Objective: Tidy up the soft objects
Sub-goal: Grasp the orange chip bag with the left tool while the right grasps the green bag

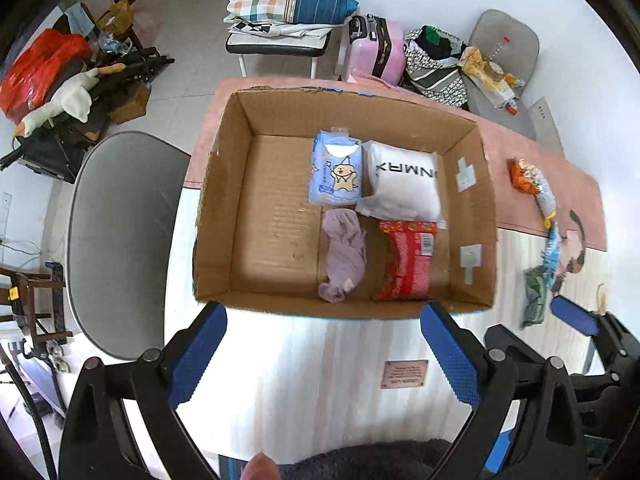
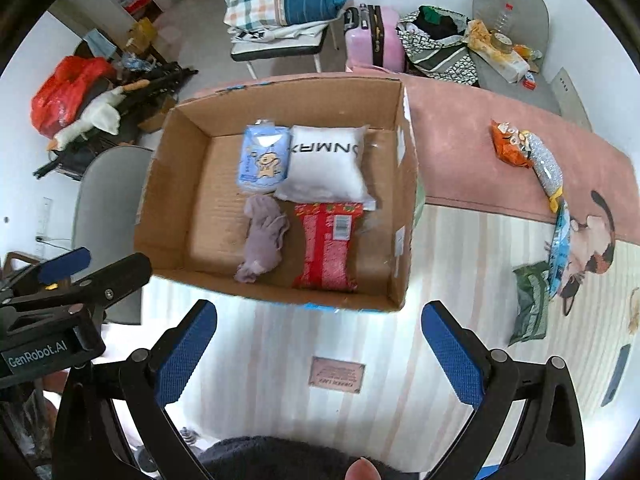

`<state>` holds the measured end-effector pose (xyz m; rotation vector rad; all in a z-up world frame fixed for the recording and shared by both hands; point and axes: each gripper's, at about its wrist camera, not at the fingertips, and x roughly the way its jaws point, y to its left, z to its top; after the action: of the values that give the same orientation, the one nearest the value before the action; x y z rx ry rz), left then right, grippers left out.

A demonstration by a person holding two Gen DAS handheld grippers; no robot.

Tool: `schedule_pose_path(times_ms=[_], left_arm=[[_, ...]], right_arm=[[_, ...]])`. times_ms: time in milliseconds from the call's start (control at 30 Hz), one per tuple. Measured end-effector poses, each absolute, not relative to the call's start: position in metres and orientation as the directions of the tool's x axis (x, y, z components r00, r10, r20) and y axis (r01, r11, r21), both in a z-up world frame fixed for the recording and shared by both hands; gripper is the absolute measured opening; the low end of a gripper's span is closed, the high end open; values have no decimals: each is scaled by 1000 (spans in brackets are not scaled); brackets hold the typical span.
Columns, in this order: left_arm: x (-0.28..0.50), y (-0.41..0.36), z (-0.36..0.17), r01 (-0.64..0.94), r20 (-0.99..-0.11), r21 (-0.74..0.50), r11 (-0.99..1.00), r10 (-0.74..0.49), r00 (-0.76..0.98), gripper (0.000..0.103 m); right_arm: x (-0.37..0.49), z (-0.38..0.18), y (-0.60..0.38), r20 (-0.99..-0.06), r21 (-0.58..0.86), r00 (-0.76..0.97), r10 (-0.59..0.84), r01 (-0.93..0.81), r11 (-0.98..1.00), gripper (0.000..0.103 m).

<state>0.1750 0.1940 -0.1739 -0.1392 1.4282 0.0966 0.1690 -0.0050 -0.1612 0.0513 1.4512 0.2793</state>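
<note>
Both grippers empty, short of the box
Left gripper (image 1: pixel 322 350) and right gripper (image 2: pixel 318 350) jaws spread wide; cardboard box (image 1: pixel 472 216) with the lilac cloth (image 1: pixel 344 254) lies just beyond the fingertips.

An open brown cardboard box (image 1: pixel 224 208) (image 2: pixel 172 184) is sitting on the cloth-covered table, its flaps folded out. Inside, four soft things are lying flat in its right half. A pale blue tissue pack printed with a cartoon bear (image 1: pixel 337 168) (image 2: pixel 264 158) is resting at the far side, touching a white plastic-wrapped pillow with black letters (image 1: pixel 402 184) (image 2: pixel 328 164) on its right. A crumpled lilac cloth (image 1: pixel 344 254) (image 2: pixel 262 238) is lying nearer, just beside a red printed packet with a barcode (image 1: pixel 408 260) (image 2: pixel 327 246), whose far end is touching the pillow's edge. The left half of the box floor is showing bare cardboard.
</note>
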Motion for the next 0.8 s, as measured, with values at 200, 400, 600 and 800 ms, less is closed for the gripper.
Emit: schedule_pose_path(times_ms=[200,400,600,800], left_arm=[[175,173,-154,-130,-985,-48,990,-25,170,99],[204,95,-157,11,-983,13,1000,11,186,99],[257,-15,-201,186,-994,-2,983,-22,109,99],[338,-97,-280,166,-987,-130,977,-112,-116,99]], right_arm=[[164,-150,-30,-955,260,110,275,-135,956,103],[177,-177,-125,-978,173,123,169,21,985,103],[194,-265,-246,-999,30,-6,32,234,972,103],[202,-337,-299,-988,56,-114,100,335,941,88]])
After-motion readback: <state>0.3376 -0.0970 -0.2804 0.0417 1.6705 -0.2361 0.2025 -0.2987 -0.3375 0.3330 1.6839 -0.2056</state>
